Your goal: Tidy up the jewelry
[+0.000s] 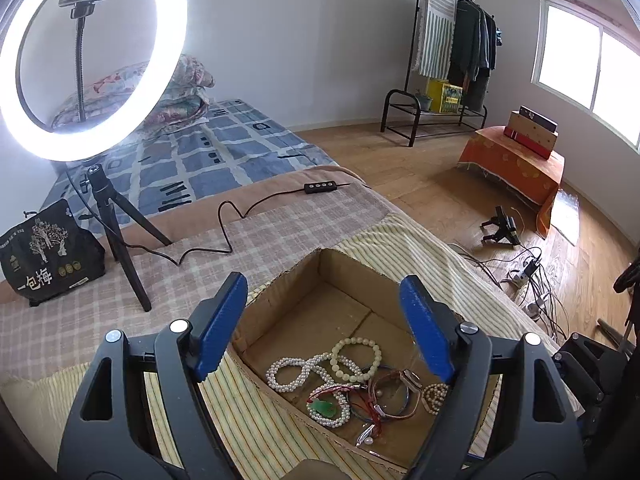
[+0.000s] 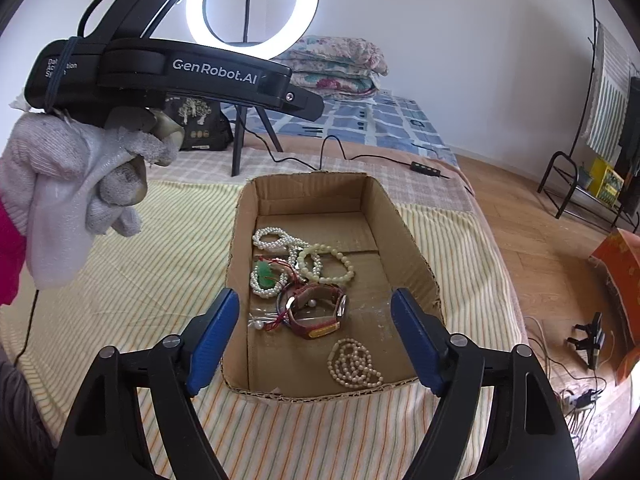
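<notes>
An open cardboard box lies on a striped cloth on the bed. Inside lie white pearl bracelets, a pale green bead bracelet, a pearl bracelet with a green pendant, a red-strapped watch and a cream bead strand. My left gripper is open and empty above the box; its body shows in the right wrist view, held by a gloved hand. My right gripper is open and empty over the box's near end.
A lit ring light on a tripod stands on the bed behind the box, its cable and remote trailing across the checked cloth. A black printed bag sits at the left. Cables and a power strip lie on the wooden floor at right.
</notes>
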